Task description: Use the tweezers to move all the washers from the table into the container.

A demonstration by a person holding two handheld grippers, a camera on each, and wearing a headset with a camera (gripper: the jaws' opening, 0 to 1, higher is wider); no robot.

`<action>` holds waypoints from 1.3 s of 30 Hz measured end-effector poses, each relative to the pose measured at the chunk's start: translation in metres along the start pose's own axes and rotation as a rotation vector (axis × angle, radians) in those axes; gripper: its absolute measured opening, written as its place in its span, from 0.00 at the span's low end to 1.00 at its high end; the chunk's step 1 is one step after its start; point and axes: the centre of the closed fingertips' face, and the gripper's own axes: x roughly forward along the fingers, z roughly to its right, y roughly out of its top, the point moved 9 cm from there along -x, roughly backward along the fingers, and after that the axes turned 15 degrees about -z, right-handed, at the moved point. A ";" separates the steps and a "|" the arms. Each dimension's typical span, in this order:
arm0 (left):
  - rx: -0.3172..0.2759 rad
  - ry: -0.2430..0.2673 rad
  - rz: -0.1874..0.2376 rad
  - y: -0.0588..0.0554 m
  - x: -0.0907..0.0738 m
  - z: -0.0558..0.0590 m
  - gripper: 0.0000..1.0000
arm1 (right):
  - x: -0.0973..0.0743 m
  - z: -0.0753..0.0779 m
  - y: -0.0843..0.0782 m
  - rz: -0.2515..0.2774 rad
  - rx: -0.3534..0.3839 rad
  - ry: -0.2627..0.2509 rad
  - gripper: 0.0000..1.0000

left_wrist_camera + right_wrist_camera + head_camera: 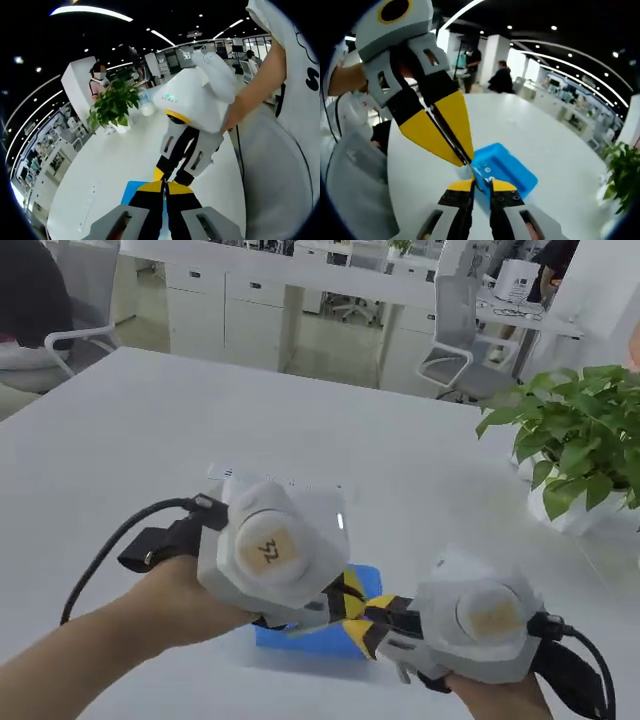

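**Tweezers clamped in left gripper above blue container**

The left gripper (464, 158) is clenched. In the right gripper view its two yellow jaw tips press together on a thin dark strip, which appears to be the tweezers (448, 131). The strip runs down between the jaws and comes out at their point. That point hangs over the near edge of the container (517, 172).

The right gripper (482, 186) faces the left one, tip close to tip. Its jaws stand nearly together with a narrow gap between them. I cannot tell whether anything is caught in that gap.

The container is a shallow blue tray lying flat on the white table (535, 125). In the head view it sits directly beneath the two grippers and is largely covered by them. There are small pale marks (490, 178) on the tray floor. They are too small to say whether they are washers.

A hand holds each gripper from the near side. A potted plant (580, 430) stands on the table, well apart to the right.
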 end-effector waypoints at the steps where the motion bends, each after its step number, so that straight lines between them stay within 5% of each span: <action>1: 0.004 -0.001 0.001 0.000 -0.001 0.002 0.00 | -0.003 -0.004 -0.001 -0.009 -0.027 -0.015 0.08; 6: 0.004 -0.037 0.019 -0.002 -0.002 0.018 0.00 | -0.007 -0.023 -0.008 -0.052 -0.089 -0.034 0.07; 14: -0.001 -0.081 0.002 -0.013 0.006 0.038 0.00 | -0.005 -0.042 -0.029 -0.095 -0.082 -0.033 0.06; 20: -0.054 -0.128 -0.021 -0.029 0.027 0.049 0.00 | 0.003 -0.048 -0.048 -0.154 -0.078 -0.027 0.07; 32: -0.083 -0.170 -0.137 -0.056 0.055 0.060 0.00 | 0.034 -0.060 -0.064 -0.225 -0.019 0.030 0.08; 39: -0.130 -0.192 -0.190 -0.077 0.065 0.065 0.00 | 0.038 -0.067 -0.064 -0.185 0.062 0.091 0.11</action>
